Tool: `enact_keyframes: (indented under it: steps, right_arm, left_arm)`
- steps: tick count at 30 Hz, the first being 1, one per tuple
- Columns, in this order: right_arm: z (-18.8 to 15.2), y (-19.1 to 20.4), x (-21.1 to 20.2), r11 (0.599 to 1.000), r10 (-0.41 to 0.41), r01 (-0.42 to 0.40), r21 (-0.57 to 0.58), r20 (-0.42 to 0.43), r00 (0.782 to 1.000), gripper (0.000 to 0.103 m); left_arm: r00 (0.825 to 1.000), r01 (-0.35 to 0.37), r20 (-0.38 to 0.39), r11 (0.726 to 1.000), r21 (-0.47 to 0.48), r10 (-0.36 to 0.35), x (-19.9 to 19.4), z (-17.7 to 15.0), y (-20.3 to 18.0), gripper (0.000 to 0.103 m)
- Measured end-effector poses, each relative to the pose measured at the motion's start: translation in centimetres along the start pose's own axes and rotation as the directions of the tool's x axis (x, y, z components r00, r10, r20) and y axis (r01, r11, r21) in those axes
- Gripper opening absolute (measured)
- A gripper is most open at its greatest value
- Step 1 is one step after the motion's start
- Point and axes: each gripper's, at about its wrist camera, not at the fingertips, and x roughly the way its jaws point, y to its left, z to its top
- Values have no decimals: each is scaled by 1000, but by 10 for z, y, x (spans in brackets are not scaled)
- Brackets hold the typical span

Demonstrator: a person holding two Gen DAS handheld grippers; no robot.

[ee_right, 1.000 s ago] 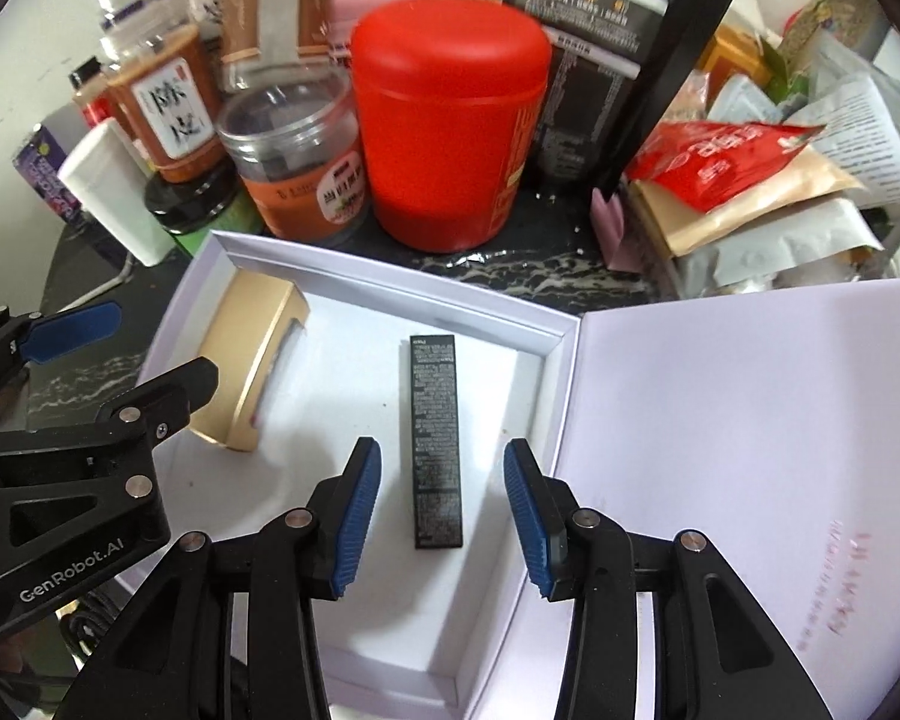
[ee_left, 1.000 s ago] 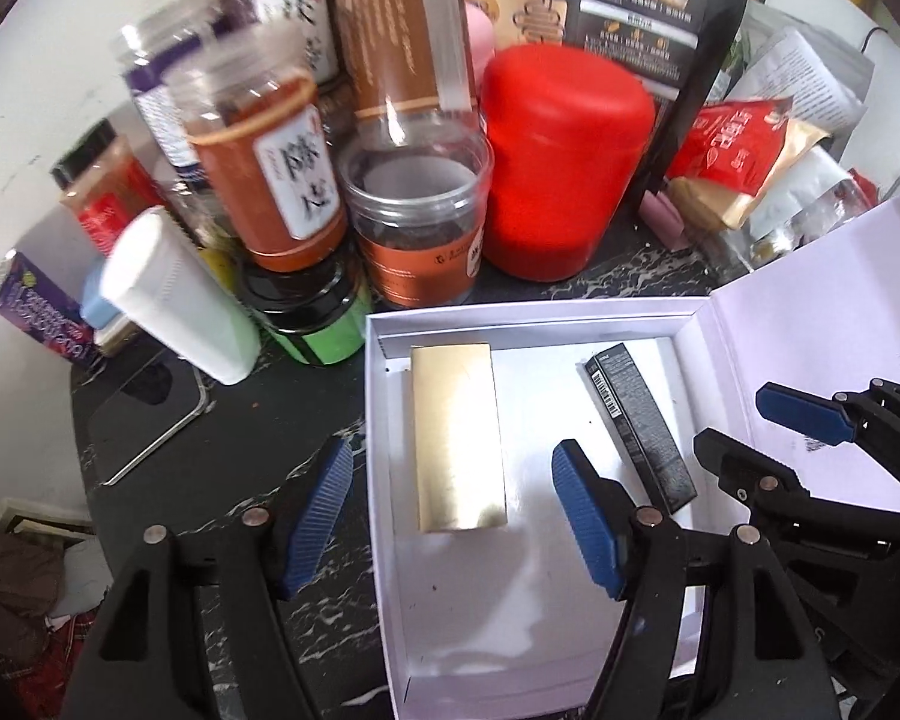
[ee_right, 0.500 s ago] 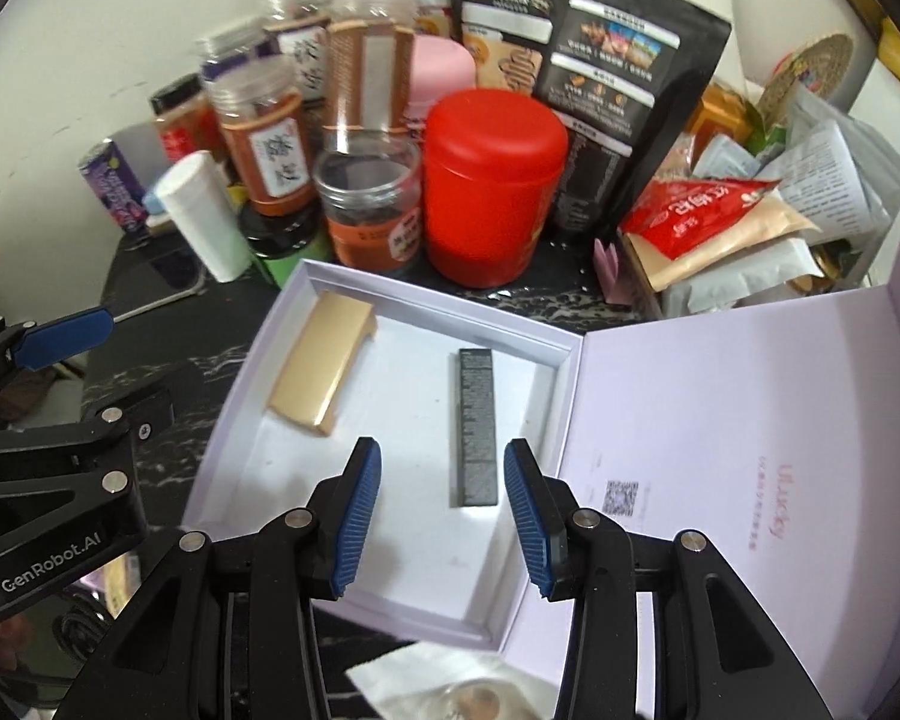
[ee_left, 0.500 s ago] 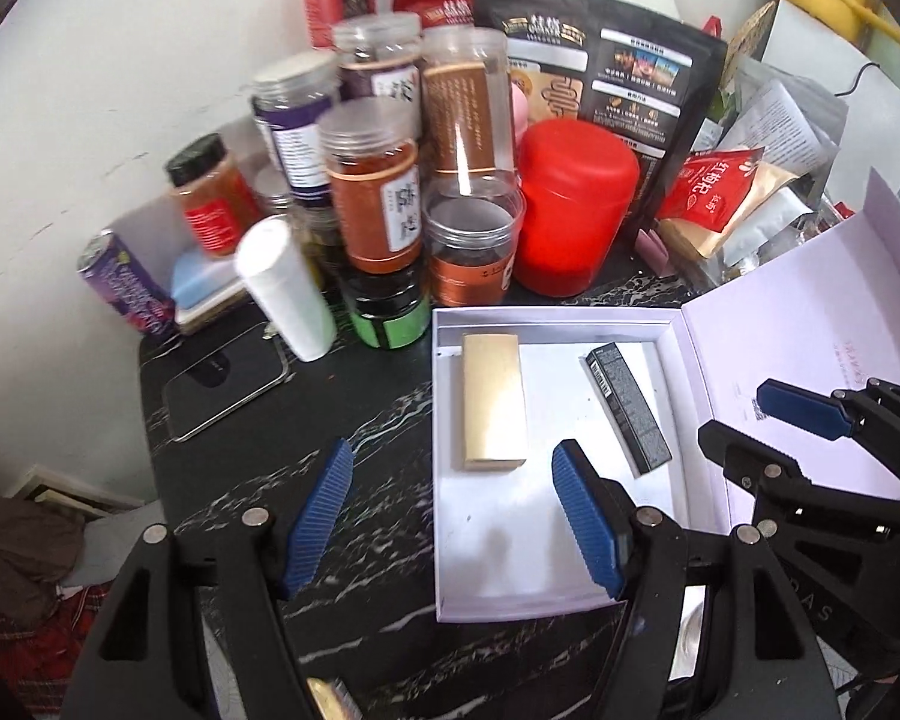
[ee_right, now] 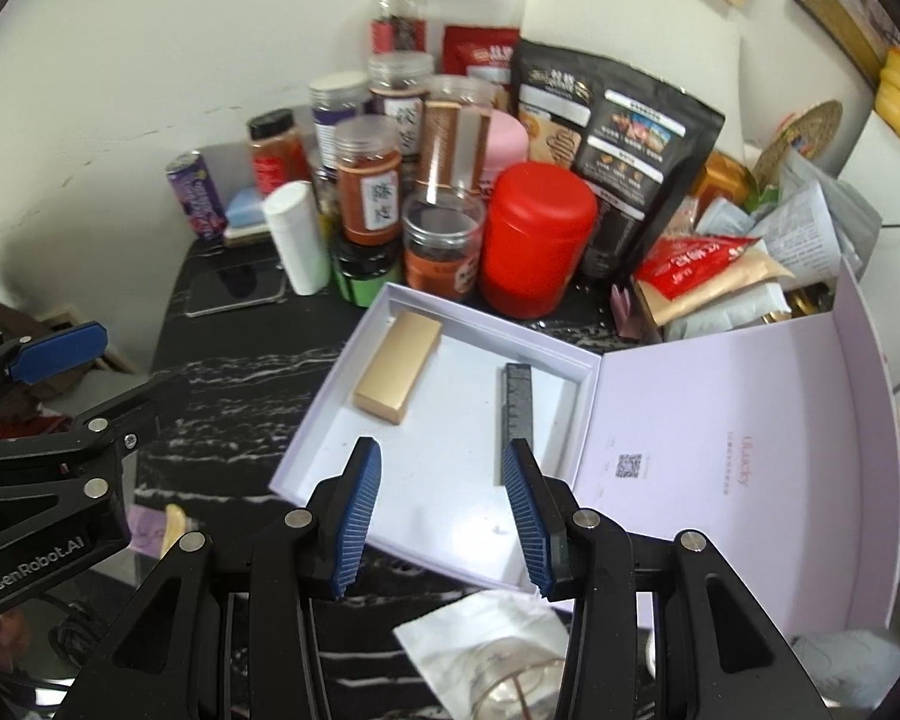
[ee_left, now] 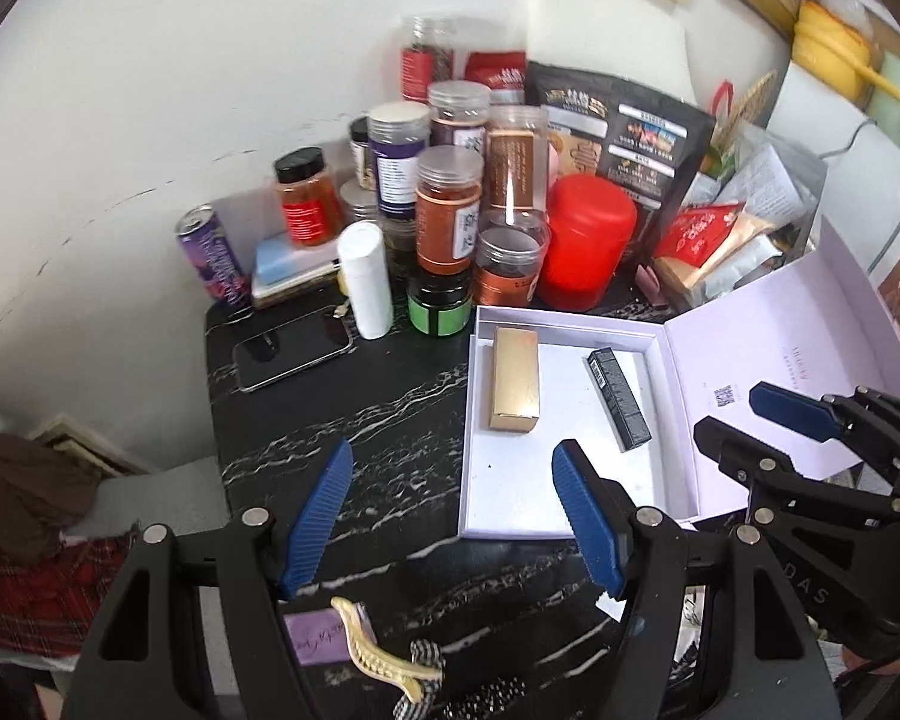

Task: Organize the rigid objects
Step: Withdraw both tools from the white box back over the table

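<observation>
A pale lilac box tray (ee_left: pixel 498 498) (ee_right: pixel 462 402) lies open on the black marble table, its lid (ee_left: pixel 780 330) (ee_right: pixel 720 408) folded back to the right. Inside, a gold box (ee_left: pixel 515 378) (ee_right: pixel 397 373) lies on the left and a slim black box (ee_left: pixel 618 399) (ee_right: pixel 519 414) on the right. My left gripper (ee_left: pixel 453 480) hovers open above the tray's near left corner, with nothing between its fingers. My right gripper (ee_right: pixel 441 468) hangs open above the tray's near edge, just short of the black box, and holds nothing. Each gripper shows in the other's view: right gripper (ee_left: pixel 744 423), left gripper (ee_right: pixel 105 375).
Jars, a red canister (ee_left: pixel 588 246) (ee_right: pixel 537 240), a black pouch (ee_left: pixel 624 132) and snack packets crowd the back against the wall. A phone (ee_left: pixel 294 348) and a white tube (ee_left: pixel 366 279) lie left of the tray. A gold hair clip (ee_left: pixel 384 660) and a clear packet (ee_right: pixel 492 648) sit near the front edge.
Both grippers have risen and drawn back from the tray, so the table shows wider. The gold and black boxes lie where they were. Neither gripper's opening has changed.
</observation>
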Motion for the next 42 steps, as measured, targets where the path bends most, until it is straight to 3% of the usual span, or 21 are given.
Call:
enact_keyframes:
  steps: [11,21,26,28,29,30,42]
  right_arm:
    - [-36,37,-31,996,60,-59,-65,15,998,44]
    - [-69,64,-39,987,114,-115,-111,-13,993,44]
    - [-88,76,-37,982,133,-137,-126,-39,990,49]
    - [-94,78,-35,981,141,-147,-127,-54,989,50]
    - [-99,81,-33,980,148,-155,-127,-66,987,52]
    - [-102,82,-32,979,151,-160,-129,-74,986,53]
    - [-139,97,-15,967,187,-211,-142,-161,969,62]
  left_arm:
    - [998,-55,8,997,-63,56,-42,-50,25,69]
    - [996,-92,-25,990,-105,89,-60,-94,42,69]
    - [993,-107,-58,986,-131,100,-62,-116,50,69]
    - [992,-112,-72,984,-140,103,-62,-124,53,74]
    - [992,-114,-78,983,-144,104,-61,-128,55,82]
    - [991,-113,-85,982,-149,101,-61,-134,56,83]
    - [985,-72,-165,983,-169,44,-50,-179,67,83]
